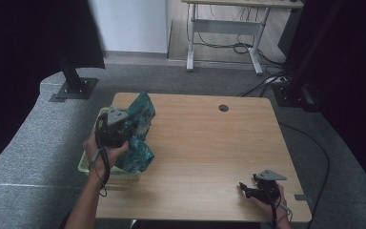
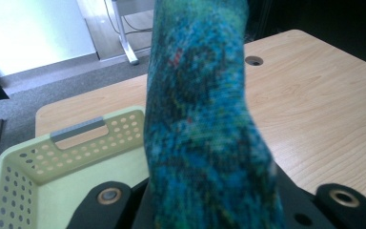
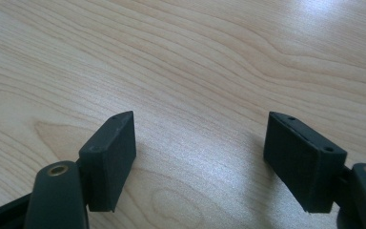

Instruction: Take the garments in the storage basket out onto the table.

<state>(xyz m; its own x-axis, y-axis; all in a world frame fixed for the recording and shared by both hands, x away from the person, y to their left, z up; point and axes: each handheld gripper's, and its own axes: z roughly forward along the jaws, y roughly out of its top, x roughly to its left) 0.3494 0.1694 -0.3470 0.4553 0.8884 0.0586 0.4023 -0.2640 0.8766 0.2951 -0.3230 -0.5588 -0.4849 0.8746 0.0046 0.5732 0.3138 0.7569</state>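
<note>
A teal patterned cloth (image 1: 142, 125) hangs over the table's left edge, and my left gripper (image 1: 126, 128) is shut on it. In the left gripper view the cloth (image 2: 198, 124) rises in a twisted column between the black jaws and hides the pads. Just below it a light green perforated basket (image 1: 86, 164) stands at the left edge, and its handled wall (image 2: 78, 138) looks bare inside. My right gripper (image 1: 246, 189) rests low at the front right of the wooden table (image 1: 205, 143). It is open, with nothing but wood grain between its fingers (image 3: 112, 152).
A round cable hole (image 1: 223, 108) sits near the table's far edge. Behind the table stand a white-legged desk (image 1: 224, 26) with floor cables and black stands (image 1: 74, 86) left and right on grey carpet.
</note>
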